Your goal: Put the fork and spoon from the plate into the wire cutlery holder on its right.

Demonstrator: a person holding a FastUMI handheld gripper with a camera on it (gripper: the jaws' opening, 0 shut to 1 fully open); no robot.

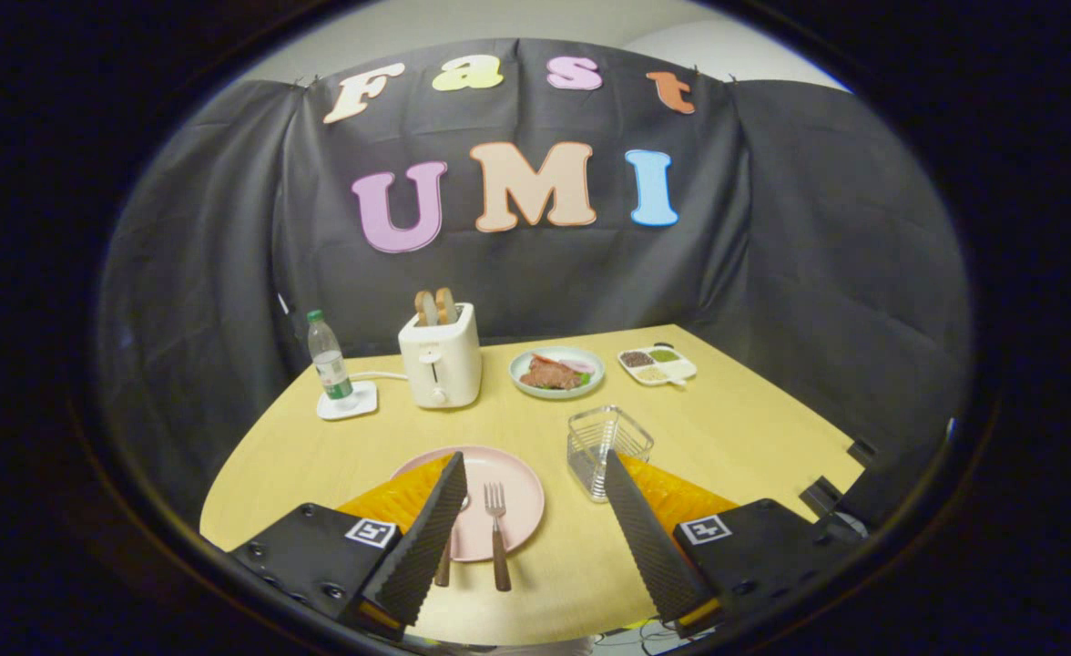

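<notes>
A pink plate (517, 478) lies on the yellow table just ahead of my fingers. A fork (497, 533) with a brown handle rests on it, tines pointing away, its handle hanging over the plate's near rim. Beside it, the spoon (445, 560) is mostly hidden behind my left finger; I see its brown handle and a bit of its bowl. The wire cutlery holder (606, 446) stands upright to the right of the plate, partly behind my right finger. My gripper (535, 497) hovers open above the table's near edge, with nothing between its fingers.
A white toaster (441, 364) with two bread slices stands at the back. Left of it is a water bottle (328, 360) on a white coaster. A green plate of food (556, 372) and a divided condiment dish (656, 363) sit behind the holder.
</notes>
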